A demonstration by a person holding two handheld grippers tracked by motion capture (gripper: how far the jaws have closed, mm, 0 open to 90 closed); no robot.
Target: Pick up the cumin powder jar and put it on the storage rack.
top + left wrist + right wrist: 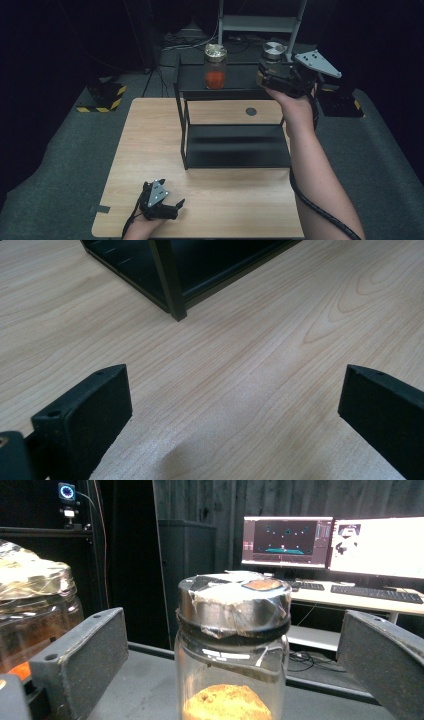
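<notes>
Two glass jars stand on the top board of a black shelf unit (235, 145) on the wooden table (150, 135). The left jar (215, 67) holds red-orange powder under a crinkled foil lid. The right jar (273, 52) has a taped silver lid. My right gripper (265, 75) is raised to that jar. In the right gripper view the jar (232, 630), with brown-orange powder inside, stands between the jaws of my right gripper (232, 665), which is open with gaps on both sides. The other jar (35, 610) is at the left edge. My left gripper (177, 209) rests open near the table's front edge, with nothing between the jaws of the left gripper (235, 405).
The shelf's lower board is bare, and its front corner post (172, 285) stands ahead of my left gripper. A small dark disc (251, 111) lies on the table behind the shelf. Monitors (287, 542) and a desk are far behind. Yellow-black bases (105, 97) sit on the floor.
</notes>
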